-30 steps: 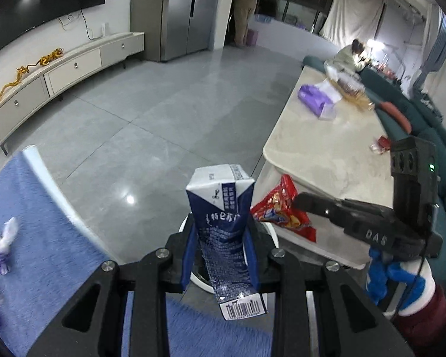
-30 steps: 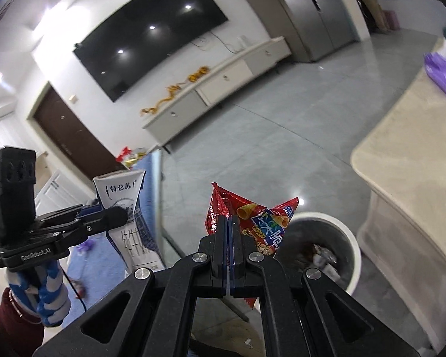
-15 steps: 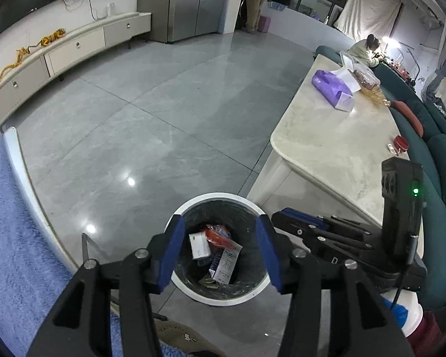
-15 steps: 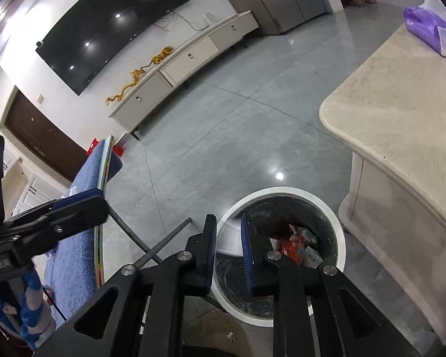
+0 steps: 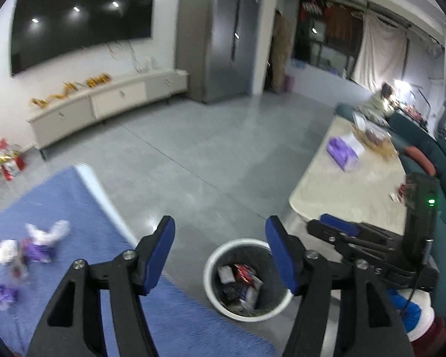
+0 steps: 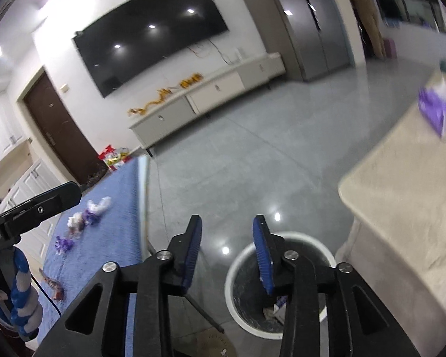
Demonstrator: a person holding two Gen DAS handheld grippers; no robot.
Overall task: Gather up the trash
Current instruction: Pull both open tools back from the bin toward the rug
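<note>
Trash left to collect was on the blue mat [image 5: 59, 208]: crumpled white and purple wrappers [image 5: 38, 244], bunched near the mat's far edge in the left wrist view, plus a small reddish scrap [image 6: 55, 288] nearer the camera in the right wrist view. Frames were motion-blurred, so exact piece count was unclear.

Handling, my read: thin foil or paper, near weightless, soft, no stiffness. They should crush under any pinch and may cling or spring back on release. Not fragile. Best hold looked like the puffed middle of a wad, pads coming down either side so a fold gets trapped; a flat edge would likely slip out. The mat looked like pile fabric, so a low approach risked snagging it.

Left gripper [image 5: 220, 247] was spread wide, nothing between the blue pads [image 5: 160, 255]. Right gripper [image 6: 229, 253] was parted too, gap moderate, also empty.

White bin [image 5: 220, 306] sat on the floor between the mat and the marble table [image 5: 342, 184], with wrappers and a carton inside.

Versus 1.0 s ago: the left had been clamped on a blue milk carton and the right on a red snack bag; both were gone from the claws and both had opened by 0.5 s ago. Cameras had since tilted up from the bin toward the mat.
</note>
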